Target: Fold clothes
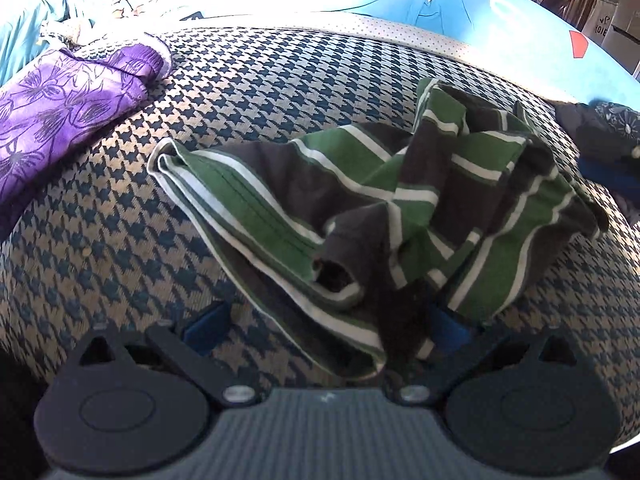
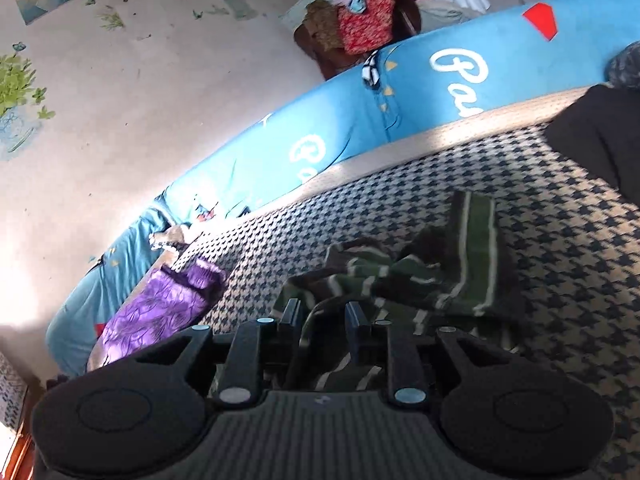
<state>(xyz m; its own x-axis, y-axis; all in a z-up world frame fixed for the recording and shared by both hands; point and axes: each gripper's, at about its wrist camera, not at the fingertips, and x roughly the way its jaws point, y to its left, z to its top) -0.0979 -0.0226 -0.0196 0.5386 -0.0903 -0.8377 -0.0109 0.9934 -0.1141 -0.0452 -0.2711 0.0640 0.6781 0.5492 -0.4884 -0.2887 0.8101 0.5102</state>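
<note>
A bed covered in a blue-and-tan houndstooth blanket (image 1: pixel 248 80) fills both views, with a bright blue quilt (image 2: pixel 360 120) bearing white lettering banked along its far edge against a pale wall with plant stickers; the striped shirt (image 1: pixel 400 200), in green, dark grey and white, lies crumpled in the middle of the blanket, one flattened hem stretching toward the left and a bunched fold rising on its right side; left of the shirt, well apart from it, a folded purple patterned garment (image 1: pixel 60 116) rests near the blanket's edge; right of the shirt sits a dark garment (image 1: pixel 600 136), also apart from it; beyond the quilt, a chair heaped with red and brown clothes (image 2: pixel 360 20) stands by the wall; the left tongs (image 1: pixel 324 328) hang spread wide just over the shirt's near edge, cloth lying between the blue pads with neither pad pressing it; the right tongs (image 2: pixel 322 320) stand slightly parted at the shirt's near side, a strip of striped fabric running through the narrow gap, unpinched.
</note>
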